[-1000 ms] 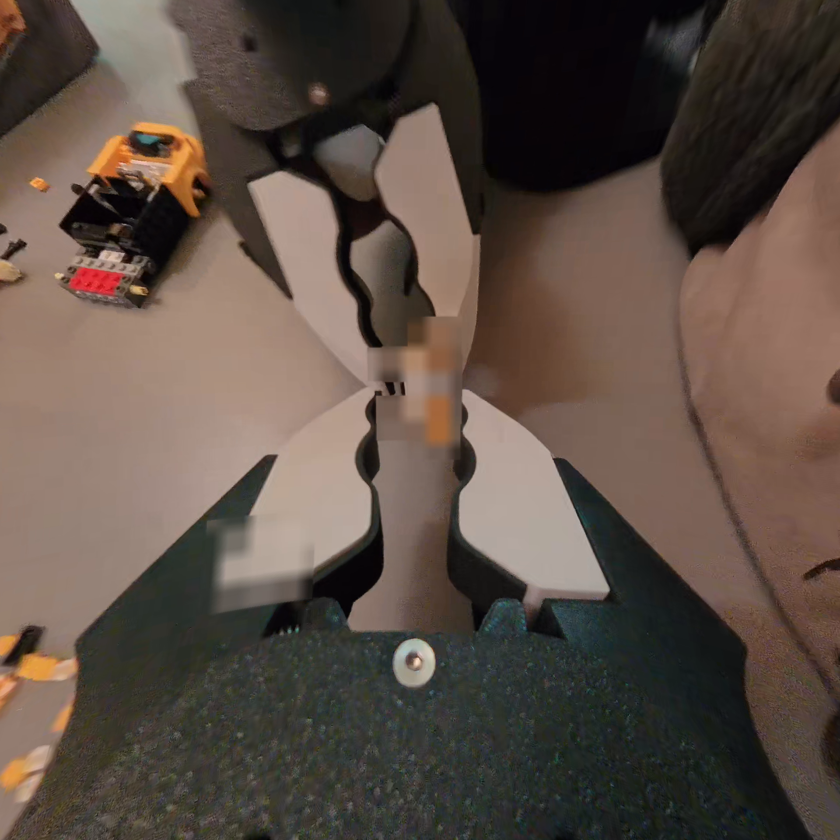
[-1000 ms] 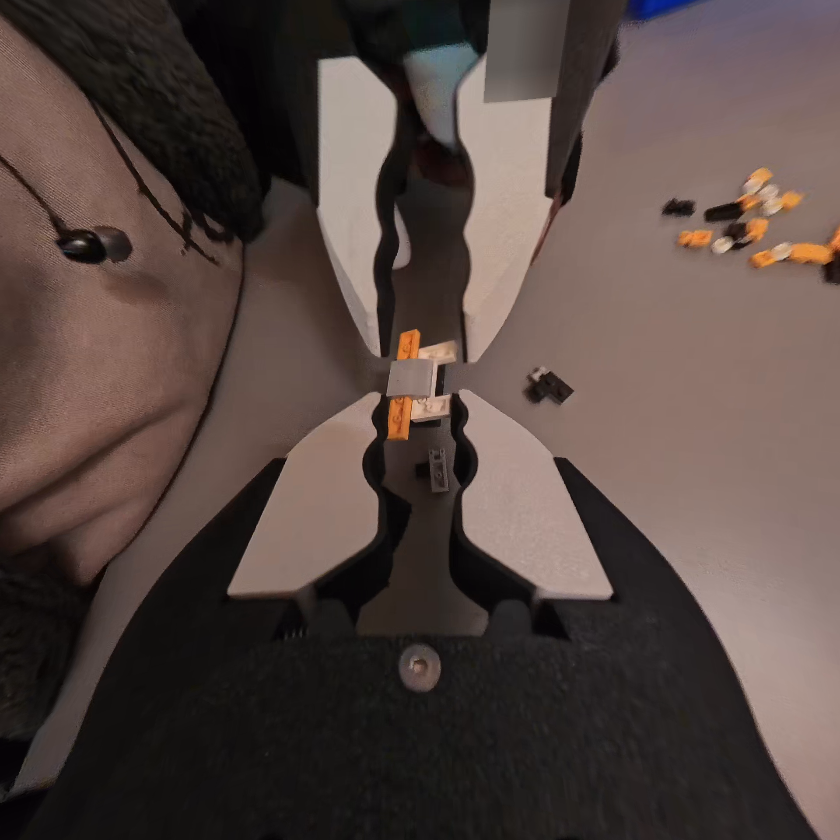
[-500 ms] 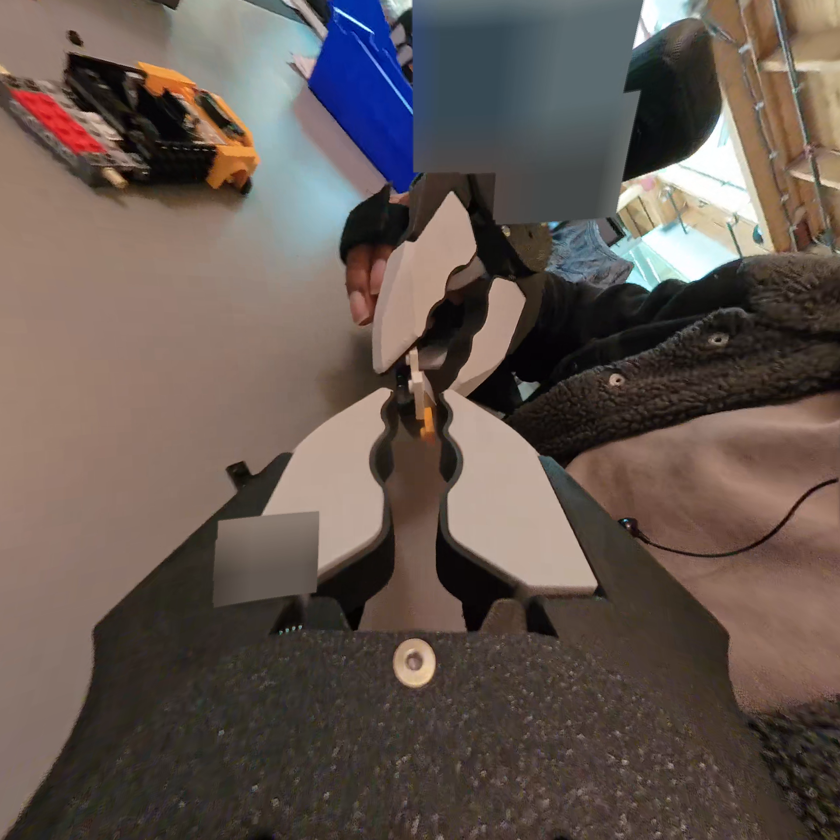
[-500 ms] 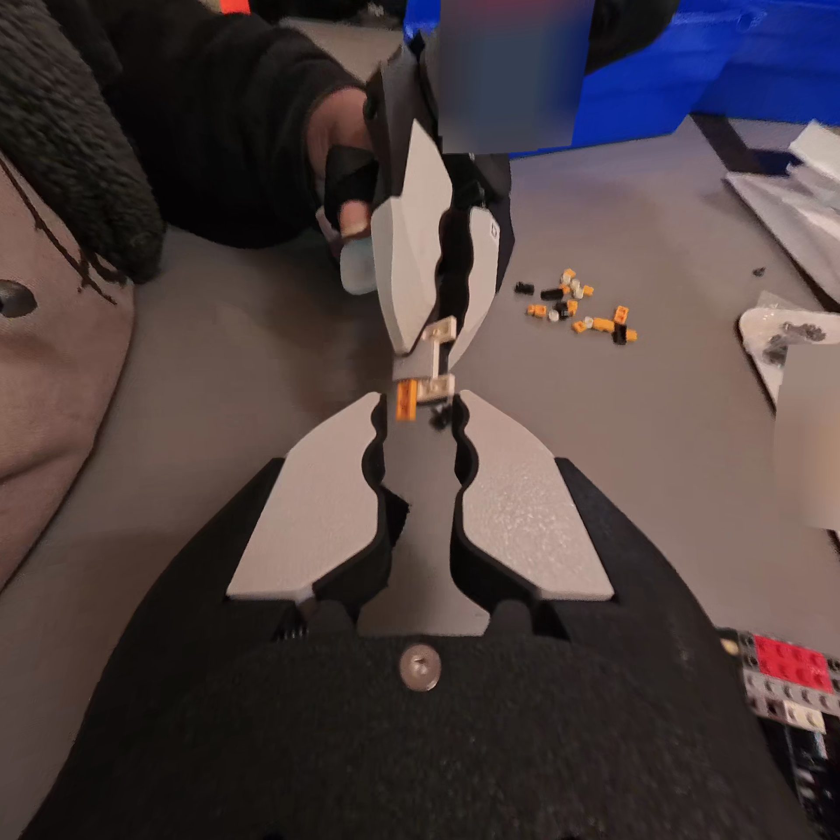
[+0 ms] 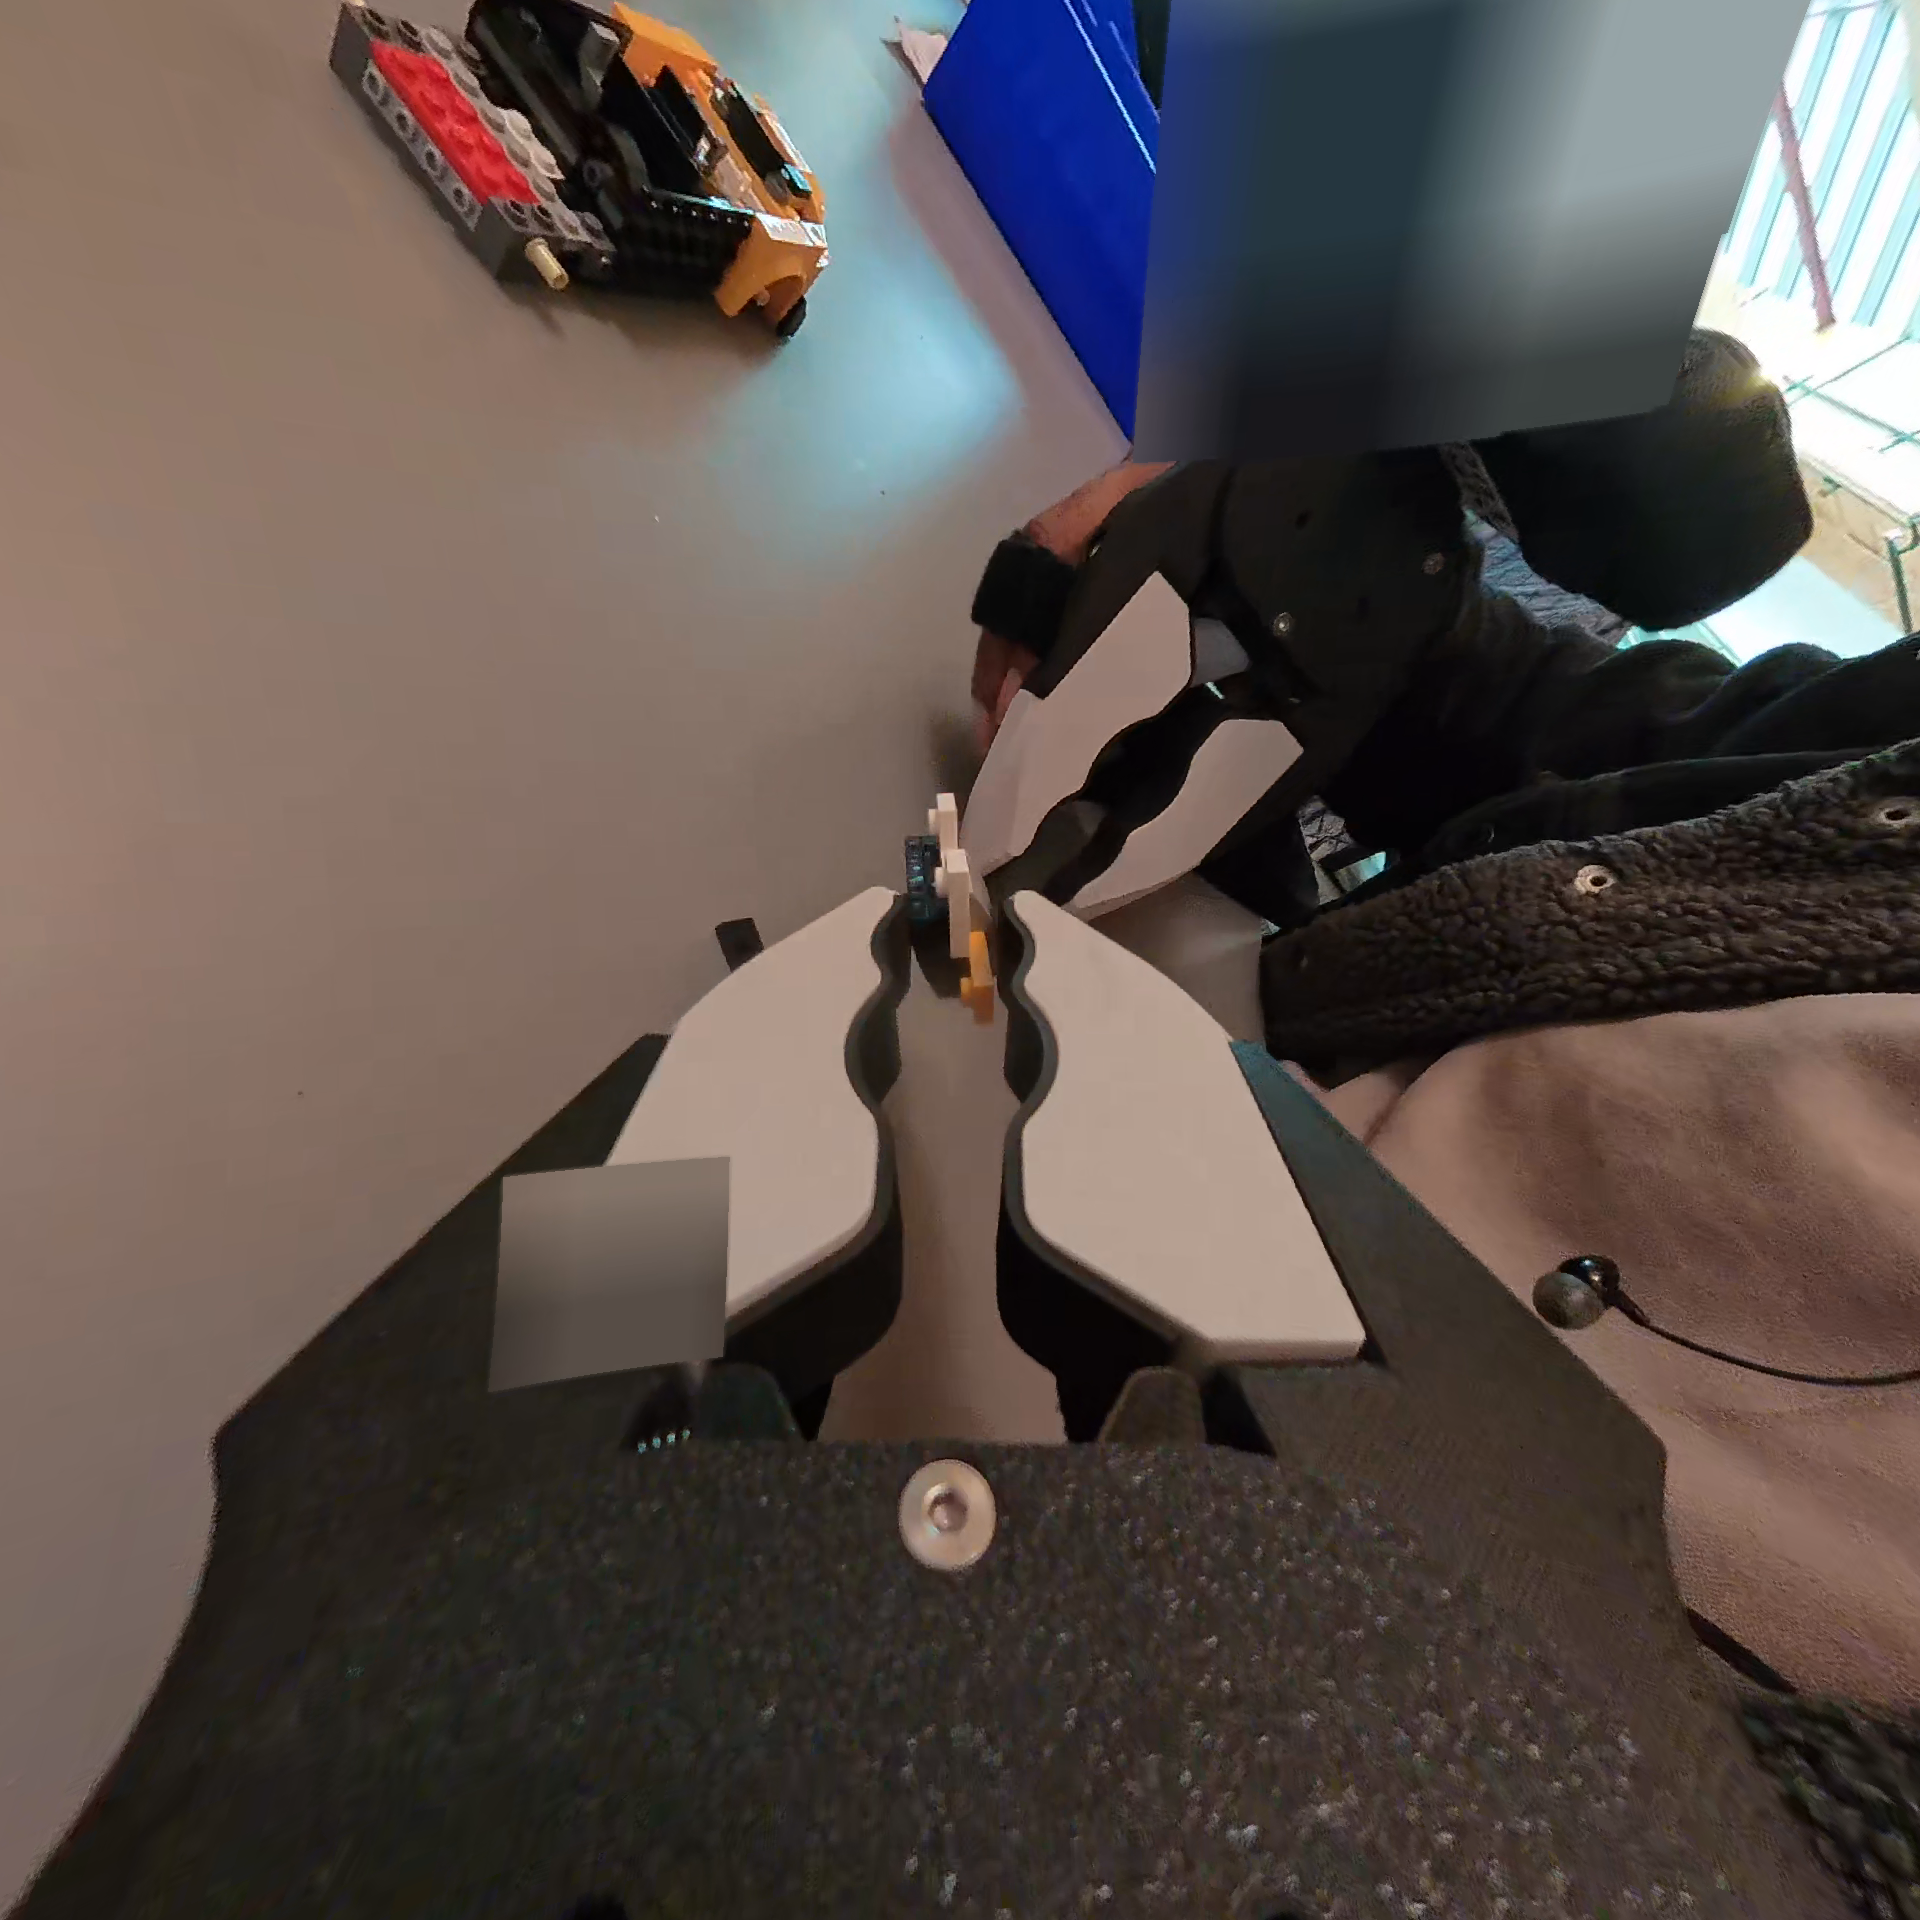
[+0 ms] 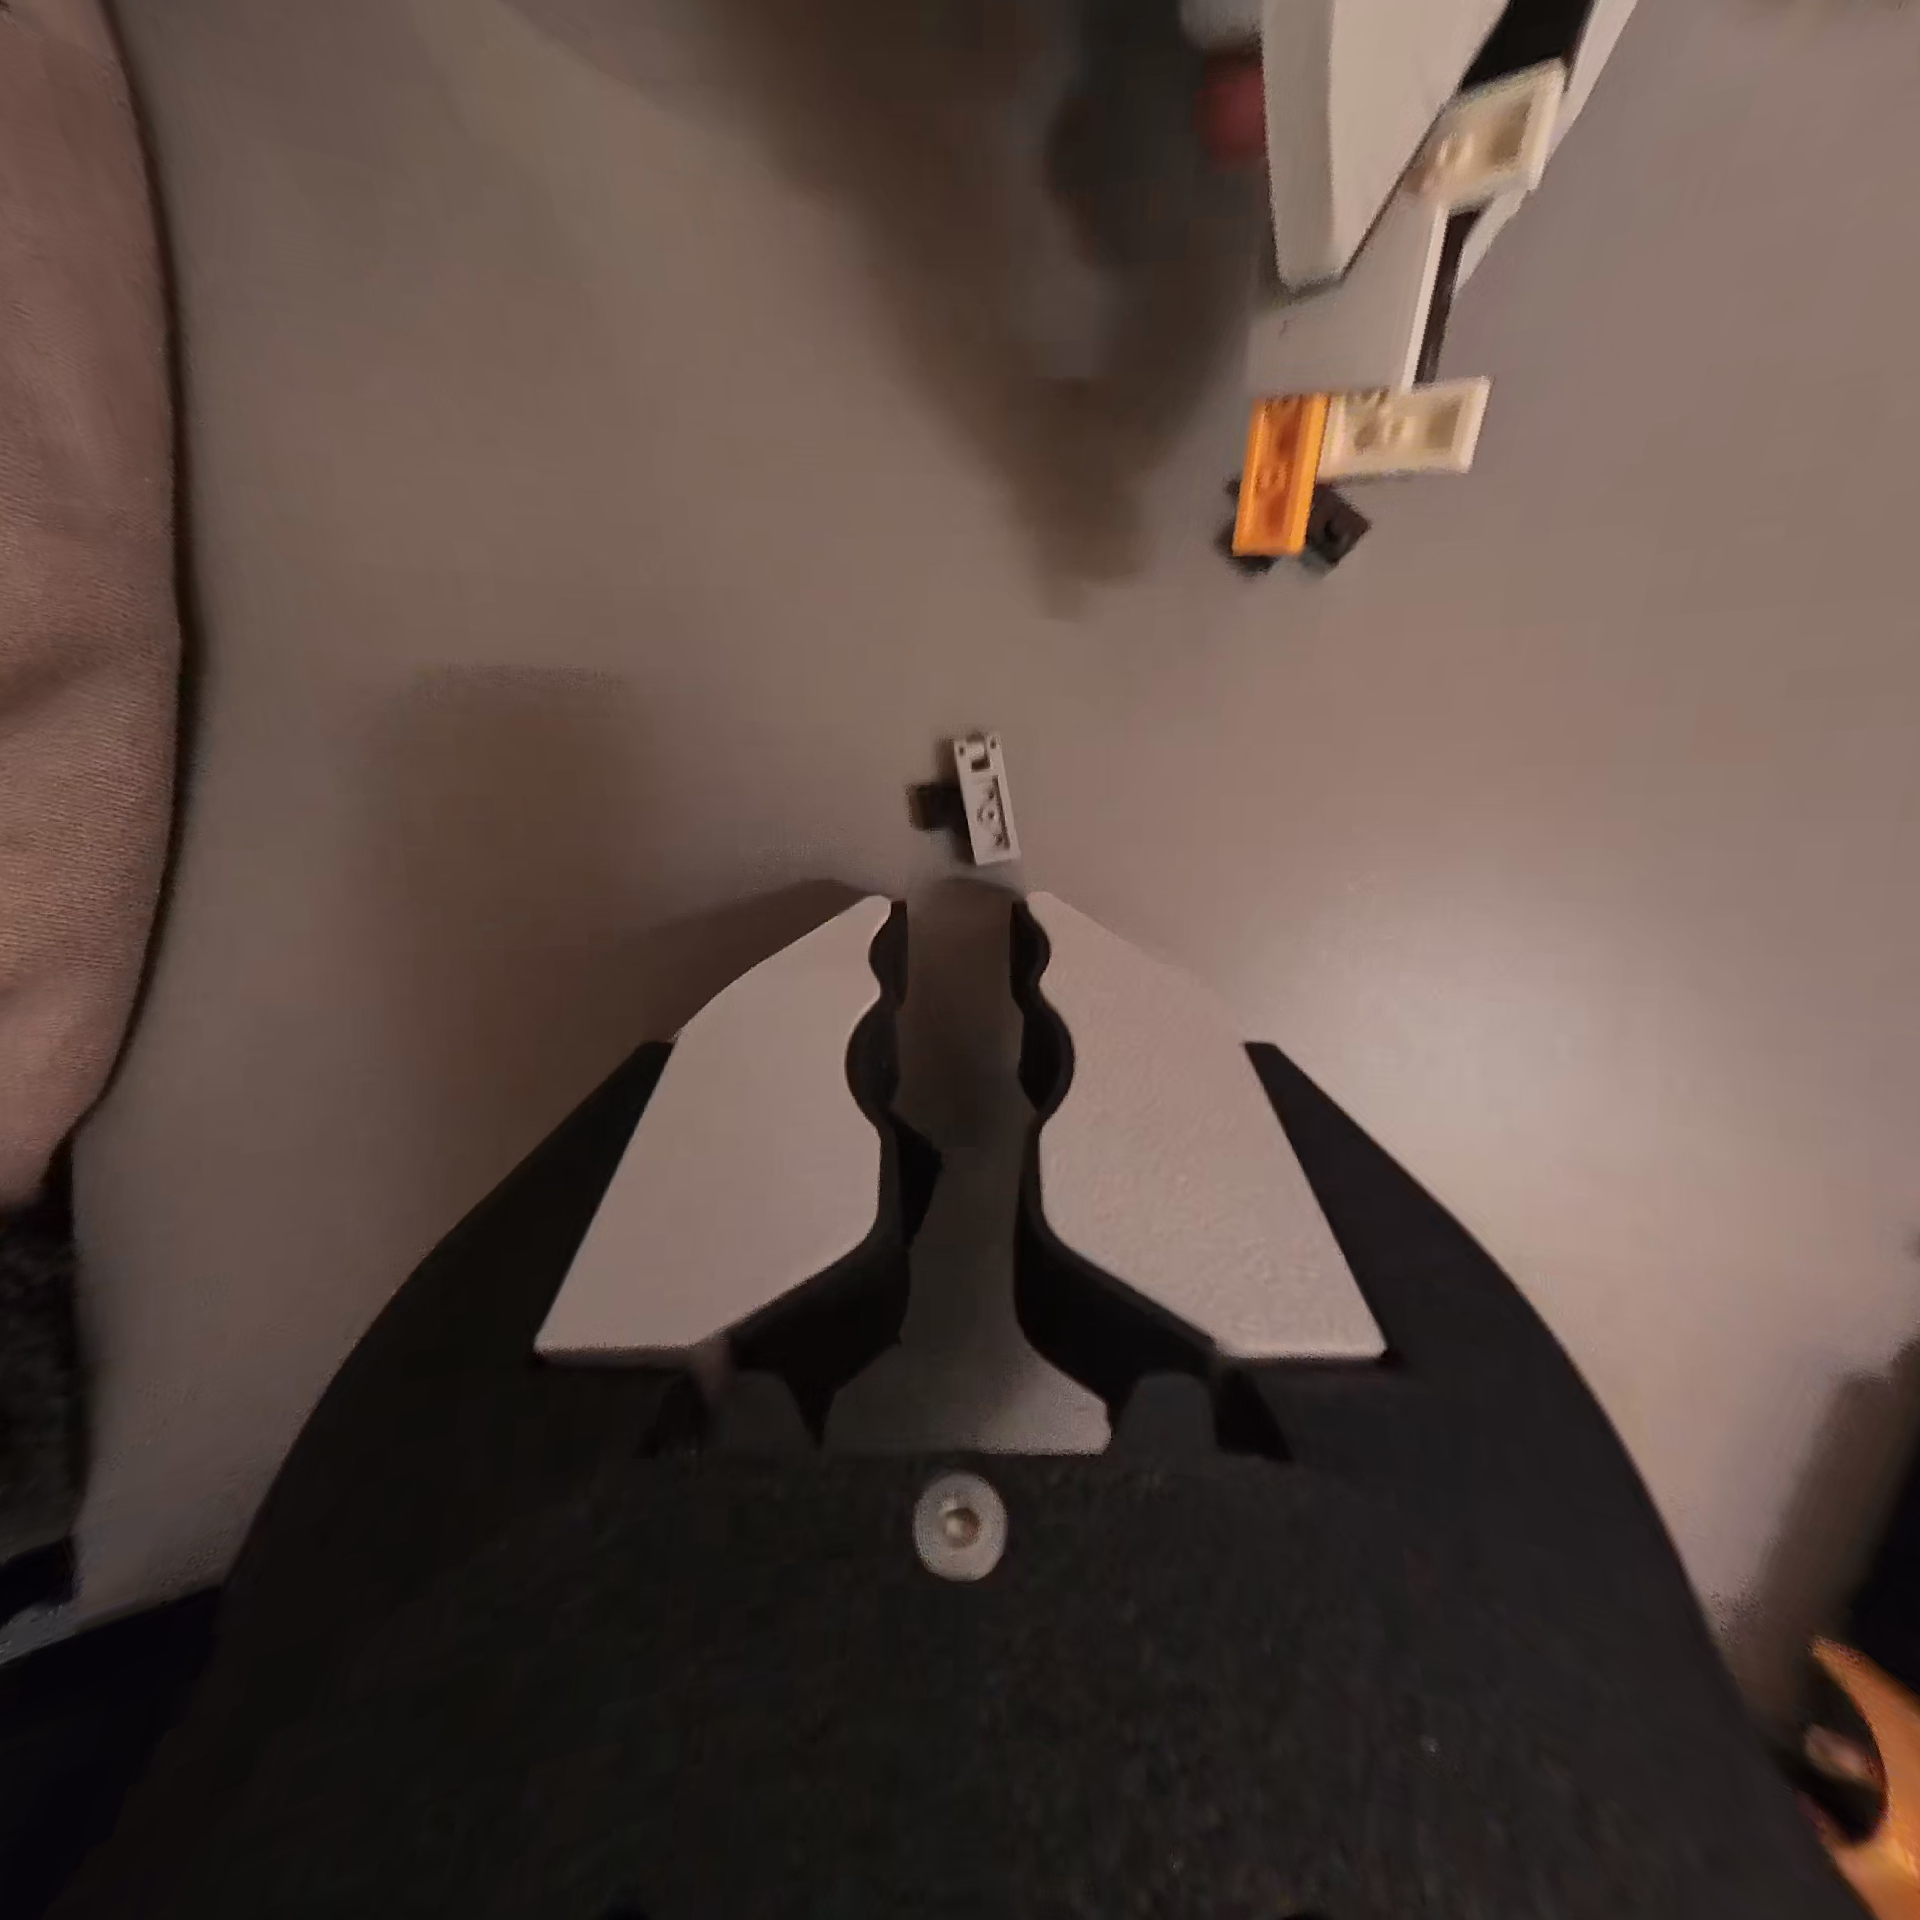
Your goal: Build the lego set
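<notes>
My left gripper (image 5: 954, 906) is shut on a small lego sub-assembly (image 5: 956, 868) of white, orange and black plates, held above the grey table (image 5: 416, 727). In the right wrist view the sub-assembly (image 6: 1397, 426) hangs from the left gripper's fingers (image 6: 1335, 135) at the upper right. My right gripper (image 6: 958, 909) is open a little and empty, pointing down at the table. A small grey plate with a black part (image 6: 985, 795) lies just beyond its tips. Its fingers (image 5: 1091, 717) show just right of the sub-assembly in the left wrist view.
A partly built orange, black and red lego car (image 5: 623, 177) lies at the far left. A blue box (image 5: 1049, 208) stands behind it. A person's dark fleece sleeve (image 5: 1558, 914) and beige garment (image 5: 1662, 1299) fill the right side. The tips of one gripper are about 10 cm away from the tips of the other.
My right gripper has let go of the sub-assembly, drawn away and tilted down over the small grey plate. My left gripper still holds the sub-assembly.
</notes>
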Tool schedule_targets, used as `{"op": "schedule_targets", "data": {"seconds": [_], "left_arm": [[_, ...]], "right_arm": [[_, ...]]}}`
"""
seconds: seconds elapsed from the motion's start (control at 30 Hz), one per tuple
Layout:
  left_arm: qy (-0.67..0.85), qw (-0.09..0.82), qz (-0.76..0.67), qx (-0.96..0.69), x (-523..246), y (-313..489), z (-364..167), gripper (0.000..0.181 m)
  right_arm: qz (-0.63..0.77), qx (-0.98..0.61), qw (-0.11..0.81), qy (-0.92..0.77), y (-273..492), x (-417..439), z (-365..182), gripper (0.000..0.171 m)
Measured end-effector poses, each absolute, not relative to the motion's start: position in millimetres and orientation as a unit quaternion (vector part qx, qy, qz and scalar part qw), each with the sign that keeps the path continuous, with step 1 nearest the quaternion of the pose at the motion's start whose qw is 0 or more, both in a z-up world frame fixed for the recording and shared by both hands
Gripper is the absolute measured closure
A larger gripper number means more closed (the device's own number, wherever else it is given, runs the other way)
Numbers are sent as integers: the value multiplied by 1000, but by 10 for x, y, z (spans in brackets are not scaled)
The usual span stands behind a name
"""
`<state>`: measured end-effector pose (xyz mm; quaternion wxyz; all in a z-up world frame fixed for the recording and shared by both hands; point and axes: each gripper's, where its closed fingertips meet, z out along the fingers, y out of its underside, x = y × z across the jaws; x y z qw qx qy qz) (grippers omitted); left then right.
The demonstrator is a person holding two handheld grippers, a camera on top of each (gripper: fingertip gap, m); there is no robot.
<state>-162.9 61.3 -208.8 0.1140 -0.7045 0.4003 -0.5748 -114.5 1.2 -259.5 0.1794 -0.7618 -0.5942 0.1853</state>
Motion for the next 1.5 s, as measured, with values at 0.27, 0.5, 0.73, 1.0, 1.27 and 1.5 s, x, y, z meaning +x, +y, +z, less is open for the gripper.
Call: {"op": "schedule_targets", "data": {"seconds": [0.27, 0.5, 0.73, 1.0, 1.27, 1.5], "left_arm": [[403, 99, -575, -705, -1633, 562, -2137, 167], [405, 91, -559, -718, -1648, 542, -2209, 167], [416, 80, -541, -727, -1635, 480, -2303, 167], [420, 72, -531, -732, -1612, 416, -2354, 166], [370, 50, -584, -721, -1525, 359, -2237, 166], [325, 47, -633, -701, -1475, 343, -2055, 167]], "right_arm": [[212, -809, 169, -522, -79, -1291, -2587, 145], [190, -813, 182, -519, 80, -1251, -2574, 143], [199, -825, 182, -497, 123, -1303, -2563, 141], [190, -817, 200, -506, 126, -1352, -2602, 149], [190, -764, 354, -504, 320, -1345, -2044, 149], [159, -759, 351, -526, 404, -1373, -1992, 148]]}}
